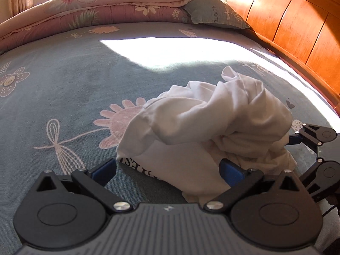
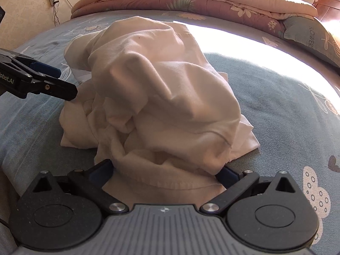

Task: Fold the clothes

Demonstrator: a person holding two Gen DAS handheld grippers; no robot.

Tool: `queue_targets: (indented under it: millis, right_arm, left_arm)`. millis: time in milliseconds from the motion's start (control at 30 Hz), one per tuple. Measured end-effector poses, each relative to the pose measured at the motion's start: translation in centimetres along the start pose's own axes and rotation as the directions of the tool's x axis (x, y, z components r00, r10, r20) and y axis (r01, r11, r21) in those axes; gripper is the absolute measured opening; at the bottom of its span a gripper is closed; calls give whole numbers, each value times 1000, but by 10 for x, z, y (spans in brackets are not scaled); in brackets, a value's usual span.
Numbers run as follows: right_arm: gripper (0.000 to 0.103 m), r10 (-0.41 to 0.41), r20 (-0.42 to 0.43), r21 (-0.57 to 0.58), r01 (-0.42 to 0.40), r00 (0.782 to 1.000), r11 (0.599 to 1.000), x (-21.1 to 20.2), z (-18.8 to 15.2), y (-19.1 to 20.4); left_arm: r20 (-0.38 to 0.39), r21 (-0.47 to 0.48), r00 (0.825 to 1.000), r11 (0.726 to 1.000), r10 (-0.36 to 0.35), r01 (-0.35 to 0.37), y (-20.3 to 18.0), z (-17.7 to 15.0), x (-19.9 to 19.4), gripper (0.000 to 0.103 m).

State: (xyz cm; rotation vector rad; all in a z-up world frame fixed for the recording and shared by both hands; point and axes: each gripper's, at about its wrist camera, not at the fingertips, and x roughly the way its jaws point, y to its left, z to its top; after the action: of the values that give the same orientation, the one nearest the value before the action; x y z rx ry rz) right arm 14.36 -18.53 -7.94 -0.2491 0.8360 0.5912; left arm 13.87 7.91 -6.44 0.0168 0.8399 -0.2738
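Note:
A crumpled white garment [image 1: 212,123] with black lettering on its lower edge lies in a heap on the blue-grey flowered bedsheet [image 1: 63,80]. My left gripper [image 1: 169,171] is open, low at the heap's near-left edge, with the printed fabric between its blue-padded fingers [image 1: 106,169]. In the right wrist view the same garment [image 2: 161,89] fills the middle. My right gripper [image 2: 164,174] is open, and a hemmed edge of the cloth lies between its fingers. Each gripper shows in the other's view: the right gripper [image 1: 297,153] behind the heap, the left gripper [image 2: 63,80] touching its left side.
A folded pink floral quilt [image 1: 102,6] lies along the far side of the bed, with a blue-green pillow [image 1: 212,12] beside it. A wooden headboard [image 1: 286,21] runs along the right. A bright sun patch [image 1: 170,51] falls on the sheet. Cables hang on the wall [image 2: 53,2].

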Motion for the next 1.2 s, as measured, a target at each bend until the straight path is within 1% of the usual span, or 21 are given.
queue_targets:
  millis: [133, 233, 367, 433, 500, 600, 700, 800, 900, 967, 1033, 1067, 1133, 1200]
  right_arm:
    - [103, 37, 34, 26, -38, 999, 999, -23, -3, 0]
    - [103, 48, 55, 55, -51, 997, 997, -37, -7, -2]
    - [103, 39, 83, 70, -45, 996, 996, -50, -9, -4]
    - [103, 23, 92, 68, -29, 995, 997, -54, -8, -5]
    - [103, 6, 102, 65, -13, 995, 998, -57, -6, -7]
    - [103, -4, 120, 80, -6, 993, 997, -60, -2, -16]
    - [103, -15, 125, 112, 1, 992, 994, -57, 2, -27]
    - [103, -18, 124, 143, 0, 992, 990, -45, 10, -36]
    - [103, -7, 99, 154, -8, 995, 988, -25, 20, -40]
    - [103, -10, 76, 142, -1, 997, 990, -13, 24, -40]
    - [103, -45, 56, 144, 37, 997, 989, -7, 26, -43]
    - [103, -52, 53, 159, 43, 997, 986, -7, 25, -46]
    - [103, -11, 75, 193, -3, 997, 981, -13, 20, -55]
    - [103, 28, 106, 193, -48, 994, 980, -20, 18, -61]
  left_arm:
    - [21, 111, 998, 992, 56, -58, -1, 9, -11, 101]
    - [27, 162, 996, 983, 84, -87, -2, 19, -10, 100]
    - [46, 230, 995, 968, 90, -98, -10, 29, -4, 101]
    - [35, 273, 994, 956, 100, -105, -15, 31, 5, 101]
    - [23, 295, 996, 951, 91, -94, -18, 30, 11, 101]
    - [18, 296, 996, 951, 87, -88, -20, 30, 19, 101]
    - [11, 283, 998, 957, 67, -68, -22, 32, 28, 101]
    - [-4, 299, 999, 953, 50, -46, -27, 33, 38, 101]
    - [-8, 323, 999, 946, 48, -43, -31, 35, 47, 101]
    - [33, 303, 995, 948, 93, -98, -28, 38, 48, 101]
    - [58, 264, 991, 956, 121, -132, -17, 40, 46, 101]
    - [70, 243, 988, 959, 135, -148, -12, 40, 44, 101]
    - [87, 220, 983, 959, 163, -178, -2, 40, 43, 101]
    - [73, 207, 976, 954, 206, -216, 9, 40, 46, 101]
